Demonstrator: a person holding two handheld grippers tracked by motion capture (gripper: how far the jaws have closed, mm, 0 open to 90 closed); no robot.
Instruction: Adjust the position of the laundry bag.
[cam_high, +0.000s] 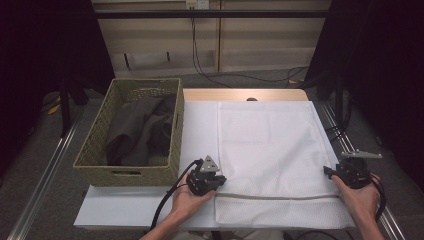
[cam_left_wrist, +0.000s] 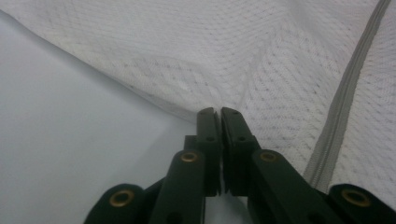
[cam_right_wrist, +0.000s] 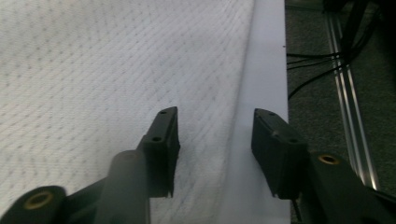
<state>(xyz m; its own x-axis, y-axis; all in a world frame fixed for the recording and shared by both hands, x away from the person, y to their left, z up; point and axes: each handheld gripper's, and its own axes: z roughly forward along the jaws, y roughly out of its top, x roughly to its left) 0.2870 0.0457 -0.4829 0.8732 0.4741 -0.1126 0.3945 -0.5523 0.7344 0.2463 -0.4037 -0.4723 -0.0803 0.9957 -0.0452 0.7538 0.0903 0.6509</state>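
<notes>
Tongs, left (cam_left_wrist: 218, 112): pressed together, pinching the left edge of the mesh laundry bag (cam_high: 267, 145) just above its zipper (cam_left_wrist: 348, 84).
Tongs, right (cam_right_wrist: 215, 116): spread, astride the bag's right edge, nothing gripped yet.
Progress: I judge one side is taken; the right grip is left, then probably loading the dark clothes (cam_high: 142, 127).
Bag: flat on the worktop (cam_high: 197, 125), zipper apparently shut.
Room: wicker basket (cam_high: 127, 172) close at left; worktop edge just beside my right tongs.
</notes>
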